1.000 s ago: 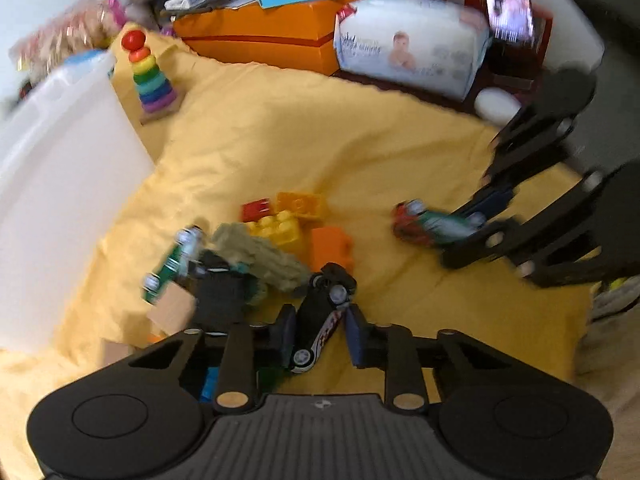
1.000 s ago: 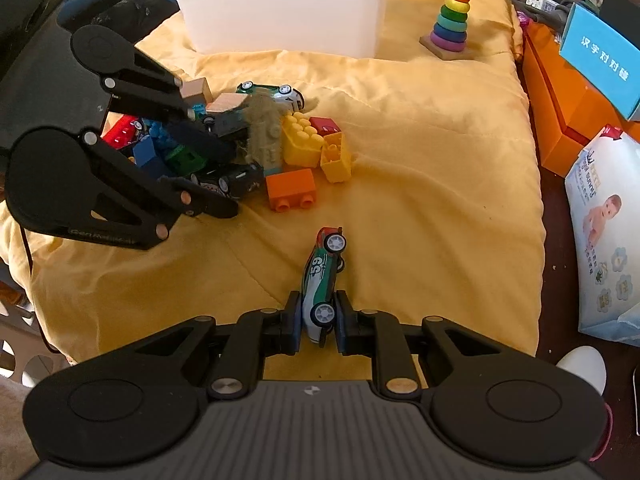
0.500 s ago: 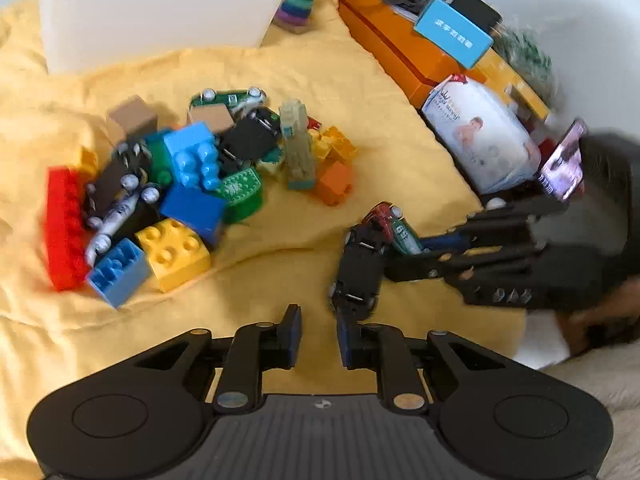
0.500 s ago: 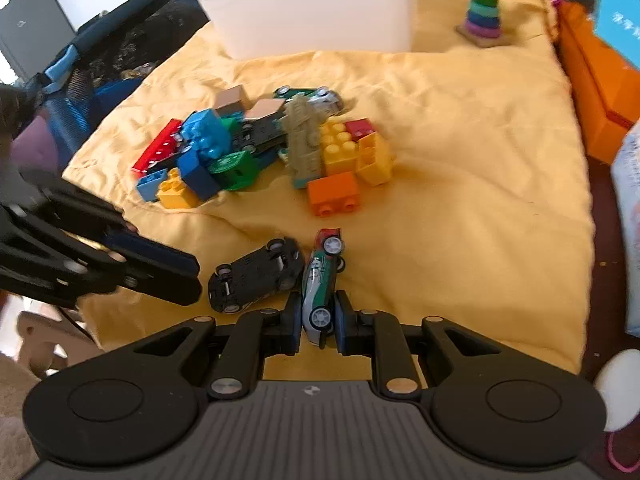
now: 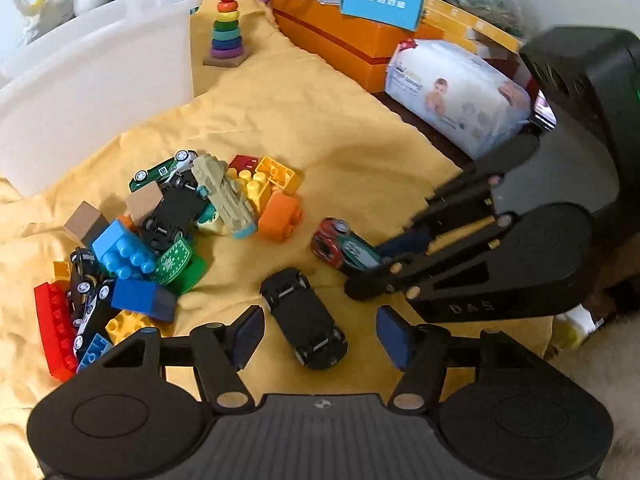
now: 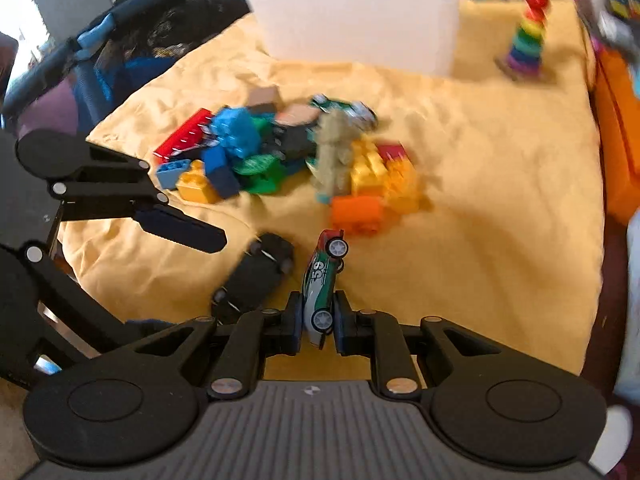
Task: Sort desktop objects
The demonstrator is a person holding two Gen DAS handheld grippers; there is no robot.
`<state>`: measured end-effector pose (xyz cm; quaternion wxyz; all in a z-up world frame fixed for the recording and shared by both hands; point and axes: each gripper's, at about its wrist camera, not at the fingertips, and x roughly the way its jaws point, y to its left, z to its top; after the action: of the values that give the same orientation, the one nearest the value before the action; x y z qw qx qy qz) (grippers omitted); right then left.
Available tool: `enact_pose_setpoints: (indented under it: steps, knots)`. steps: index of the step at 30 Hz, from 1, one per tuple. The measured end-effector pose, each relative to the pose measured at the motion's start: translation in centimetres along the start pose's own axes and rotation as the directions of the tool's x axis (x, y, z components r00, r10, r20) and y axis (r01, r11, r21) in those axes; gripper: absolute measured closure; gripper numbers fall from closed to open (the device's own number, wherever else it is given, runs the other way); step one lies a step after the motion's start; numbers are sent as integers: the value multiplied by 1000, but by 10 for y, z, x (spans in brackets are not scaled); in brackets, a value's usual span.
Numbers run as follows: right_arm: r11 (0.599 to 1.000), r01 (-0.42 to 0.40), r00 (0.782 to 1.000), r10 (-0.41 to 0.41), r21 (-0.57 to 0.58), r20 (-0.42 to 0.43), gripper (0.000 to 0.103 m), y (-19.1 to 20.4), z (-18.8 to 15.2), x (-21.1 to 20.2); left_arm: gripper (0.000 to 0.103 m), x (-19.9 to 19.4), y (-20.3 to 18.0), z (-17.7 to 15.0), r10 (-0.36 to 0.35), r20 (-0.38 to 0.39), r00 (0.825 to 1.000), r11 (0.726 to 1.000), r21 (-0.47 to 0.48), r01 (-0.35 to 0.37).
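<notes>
**Two toy cars set apart from the brick pile; left jaws opening, right jaws clamped**

Yellow cloth [image 5: 328,128] is soft and wrinkled, so small items on it may tip or roll. White bin [image 5: 92,76] stands at the far side, well apart from both cars. Brick pile [image 5: 168,232] lies mid-cloth: light, rigid plastic, loosely heaped, with further cars tangled in it.

Black car [image 5: 304,316] lies flat on the cloth between the fingers of the left gripper [image 5: 320,332], whose jaws are opening; pads stand clear of its flanks on both sides. Judged light, hard and smooth, free-rolling on its wheels. Best hold: across the doors, mid-body.

Green-and-red car [image 6: 322,280] sits on its side, pinched at the rear between the pads of the right gripper [image 6: 318,322], nose toward the pile. The grip is narrow and off-centre, so it could pivot.

The two cars lie just beside each other.
</notes>
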<state>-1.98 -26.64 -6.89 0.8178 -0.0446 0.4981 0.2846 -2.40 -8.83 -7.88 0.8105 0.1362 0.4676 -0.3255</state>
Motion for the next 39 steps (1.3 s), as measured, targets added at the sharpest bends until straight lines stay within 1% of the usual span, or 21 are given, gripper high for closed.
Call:
enact_pose_setpoints:
  steps: [2, 3, 7, 10, 11, 12, 14, 15, 16, 17, 21, 22, 23, 25, 27, 28, 29, 32, 34, 36, 39]
  knots:
    - [1000, -15, 1000, 15, 22, 2, 85, -7, -1, -3, 40, 5, -8, 4, 17, 5, 1000, 1000, 8, -17]
    - [1000, -7, 1000, 7, 14, 6, 85, -8, -1, -6, 45, 7, -13, 2, 30, -4, 1000, 999, 15, -30]
    - [997, 57, 998, -55, -48, 35, 85, -6, -1, -14, 49, 15, -24, -1, 106, -14, 994, 994, 33, -106]
    - [996, 60, 998, -57, -64, 38, 85, -8, -1, -16, 64, 18, -17, -4, 180, -22, 983, 984, -4, -180]
    - [996, 59, 998, -57, -63, 36, 85, -9, -1, -16, 73, 19, -9, -7, 183, -42, 982, 982, -42, -184]
    - [997, 55, 998, -53, -61, 36, 85, -10, -2, -16, 80, 18, -1, -11, 171, -47, 984, 980, -99, -175]
    - [997, 46, 998, -44, -62, 40, 85, -11, -2, -16, 84, 9, 18, -19, 125, -28, 992, 968, -214, -128]
    - [997, 43, 998, -40, -66, 46, 85, -11, -2, -17, 84, 6, 26, -23, 84, -13, 996, 960, -266, -85]
    - [997, 35, 998, -32, -70, 50, 85, -10, -1, -18, 84, 1, 37, -28, 28, 20, 999, 944, -329, -20]
    - [997, 15, 999, -12, -72, 53, 85, -10, 0, -18, 84, -1, 46, -33, -2, 32, 999, 925, -379, 14]
    - [989, -140, 990, 141, -37, 22, 85, -7, 6, -12, 81, -4, 73, -52, -124, 73, 990, 857, -496, 143]
    - [983, -180, 984, 180, -38, 3, 85, -5, 7, -8, 81, -5, 79, -54, -146, 68, 987, 847, -507, 160]
    - [978, -205, 979, 205, -34, -10, 85, -4, 7, -4, 79, -6, 83, -57, -142, 56, 988, 842, -518, 150]
    - [974, -226, 973, 226, -6, -43, 85, -4, 7, 4, 72, -12, 85, -62, -121, 52, 991, 851, -509, 131]
    - [975, -218, 975, 220, 44, -43, 81, -10, 7, 6, 57, -20, 77, -61, -49, 34, 998, 888, -455, 59]
    - [978, -202, 978, 204, 58, -32, 76, -12, 7, 4, 53, -23, 73, -61, 2, 26, 1000, 909, -416, 9]
    - [982, -180, 983, 181, 60, -21, 75, -13, 6, 2, 49, -24, 70, -59, 44, 16, 999, 923, -382, -34]
    - [994, -98, 995, 98, 43, -1, 67, -13, 5, -5, 48, -34, 60, -56, 95, 14, 995, 950, -300, -86]
    - [999, -47, 999, 47, 22, 12, 62, -10, 5, -11, 44, -40, 51, -52, 120, 26, 992, 961, -253, -110]
    - [999, -13, 999, 14, -31, 36, 61, -2, 7, -18, 37, -41, 47, -47, 135, 28, 990, 963, -238, -125]
    - [990, 44, 998, -38, -134, 43, 59, 17, 11, -14, 37, -32, 43, -46, 136, 3, 991, 970, -205, -133]
